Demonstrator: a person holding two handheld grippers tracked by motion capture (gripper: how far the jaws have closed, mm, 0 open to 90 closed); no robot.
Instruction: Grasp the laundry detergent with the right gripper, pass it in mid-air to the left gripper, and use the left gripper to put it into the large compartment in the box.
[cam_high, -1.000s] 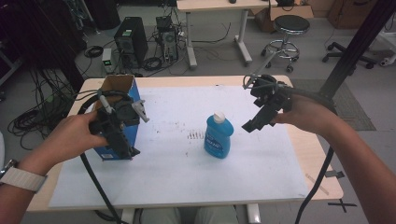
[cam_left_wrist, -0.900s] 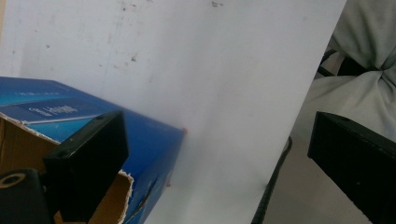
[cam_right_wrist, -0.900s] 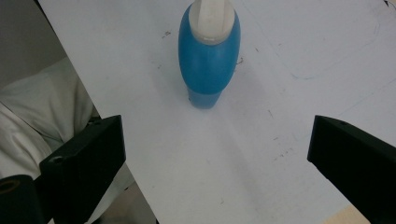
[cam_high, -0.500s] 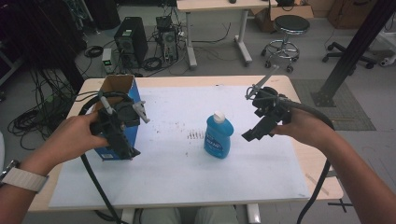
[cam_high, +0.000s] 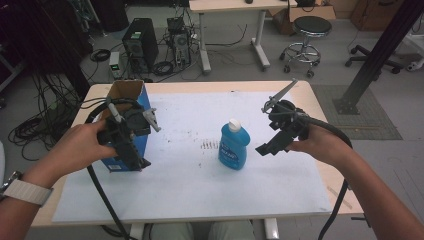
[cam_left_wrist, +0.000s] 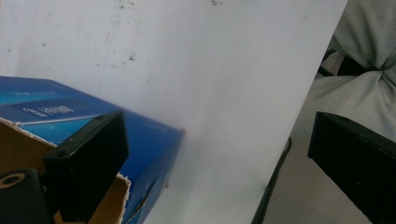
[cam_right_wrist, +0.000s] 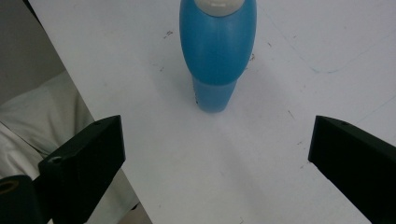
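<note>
A blue bottle (cam_high: 233, 146) with a white cap stands upright near the middle of the white sheet (cam_high: 200, 185). My right gripper (cam_high: 268, 148) hovers just to its right, open, apart from it. In the right gripper view the bottle (cam_right_wrist: 217, 51) stands ahead between the wide-spread jaws of that gripper (cam_right_wrist: 217, 137). An open-topped blue cardboard box (cam_high: 126, 107) stands at the table's left. My left gripper (cam_high: 131, 161) hangs at the box's near side, open. In the left gripper view the box (cam_left_wrist: 93, 123) lies under the left jaw of that gripper (cam_left_wrist: 217, 140), its torn brown rim showing.
The sheet covers most of a wooden table (cam_high: 320, 105). Cables trail from both grippers off the near edge. On the floor behind are computer towers (cam_high: 140, 42), a desk (cam_high: 235, 7), a stool (cam_high: 305, 30) and a black post (cam_high: 375, 55). The person's lap (cam_left_wrist: 359, 70) lies past the near edge.
My right gripper has come down and moved nearer to the bottle's right side. The left gripper, the box and the bottle have stayed where they were.
</note>
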